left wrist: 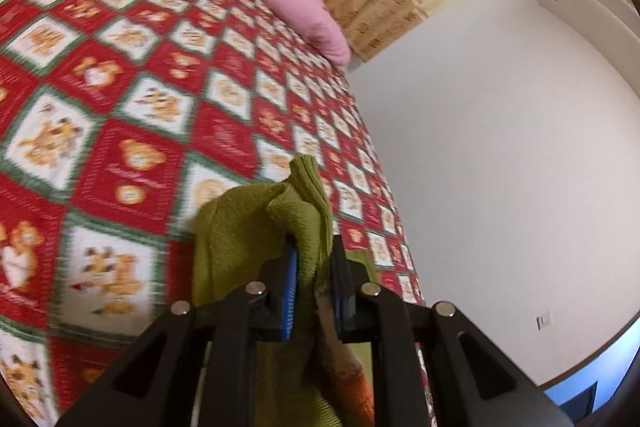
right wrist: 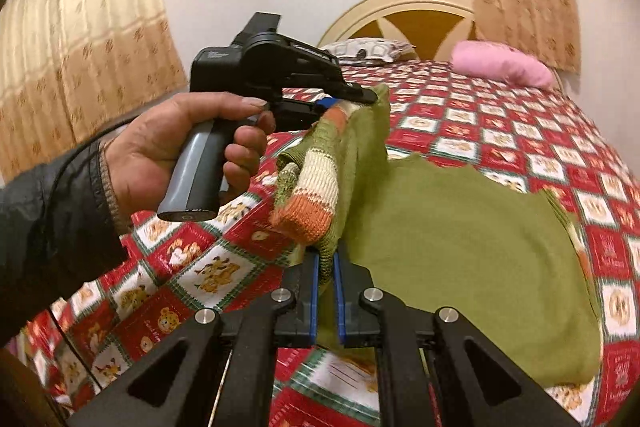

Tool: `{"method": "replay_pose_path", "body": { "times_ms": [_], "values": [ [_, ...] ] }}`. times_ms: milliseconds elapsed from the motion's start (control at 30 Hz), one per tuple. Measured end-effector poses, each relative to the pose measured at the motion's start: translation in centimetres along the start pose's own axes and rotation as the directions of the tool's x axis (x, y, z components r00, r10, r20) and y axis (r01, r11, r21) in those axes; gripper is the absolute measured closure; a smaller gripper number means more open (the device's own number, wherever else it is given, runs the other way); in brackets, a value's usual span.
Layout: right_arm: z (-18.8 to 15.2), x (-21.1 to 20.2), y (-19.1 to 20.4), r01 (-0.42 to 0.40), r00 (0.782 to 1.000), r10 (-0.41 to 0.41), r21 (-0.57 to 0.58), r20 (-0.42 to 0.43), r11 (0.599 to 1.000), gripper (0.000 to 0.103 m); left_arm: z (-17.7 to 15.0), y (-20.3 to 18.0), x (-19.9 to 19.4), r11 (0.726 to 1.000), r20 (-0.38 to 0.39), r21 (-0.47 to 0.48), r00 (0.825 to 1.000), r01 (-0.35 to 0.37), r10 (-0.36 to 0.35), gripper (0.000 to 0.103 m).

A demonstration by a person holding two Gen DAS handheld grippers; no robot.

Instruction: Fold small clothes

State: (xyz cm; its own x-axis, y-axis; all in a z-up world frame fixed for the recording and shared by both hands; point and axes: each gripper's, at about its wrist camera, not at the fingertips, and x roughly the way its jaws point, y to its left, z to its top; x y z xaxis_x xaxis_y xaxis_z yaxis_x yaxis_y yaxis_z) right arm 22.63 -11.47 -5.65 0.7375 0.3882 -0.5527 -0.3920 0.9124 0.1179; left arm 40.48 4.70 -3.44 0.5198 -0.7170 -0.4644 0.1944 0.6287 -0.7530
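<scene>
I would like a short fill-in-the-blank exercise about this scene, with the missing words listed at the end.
1. Both tongs, the left tongs and the right tongs, are shut on the ____ knitted sweater.
2. The sweater's hanging sleeve has cream and ____ stripes.
3. The red, white and green teddy-bear patterned bedspread has a ____ pillow lying near the headboard.
4. The hand gripping the left tool wears a ____ sleeve.

Missing words: green; orange; pink; dark
</scene>
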Motion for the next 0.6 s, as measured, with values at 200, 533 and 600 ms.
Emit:
{"method": "replay_pose_path", "body": {
  "times_ms": [200, 533, 600],
  "values": [
    [-0.5, -2.7, -4.2, 0.017, 0.999, -0.020, 0.098, 0.034, 0.995, 0.098, -0.4, -4.2, 3.0, 0.998, -0.033, 0.050, 0.999, 0.039, -0.038, 0.088],
    [-2.4, -5.9, -9.8, 0.056, 0.997, -0.065, 0.208, 0.040, 0.976, 0.098, -2.2, -8.5, 8.8, 0.995, -0.108, 0.090, 0.993, 0.051, -0.041, 0.088],
    [-3.0, -6.4, -10.6, 0.058, 0.997, -0.069, 0.229, 0.040, 0.972, 0.098, -2.6, -9.3, 10.1, 0.993, -0.125, 0.102, 0.991, 0.056, -0.043, 0.088]
  ]
}}
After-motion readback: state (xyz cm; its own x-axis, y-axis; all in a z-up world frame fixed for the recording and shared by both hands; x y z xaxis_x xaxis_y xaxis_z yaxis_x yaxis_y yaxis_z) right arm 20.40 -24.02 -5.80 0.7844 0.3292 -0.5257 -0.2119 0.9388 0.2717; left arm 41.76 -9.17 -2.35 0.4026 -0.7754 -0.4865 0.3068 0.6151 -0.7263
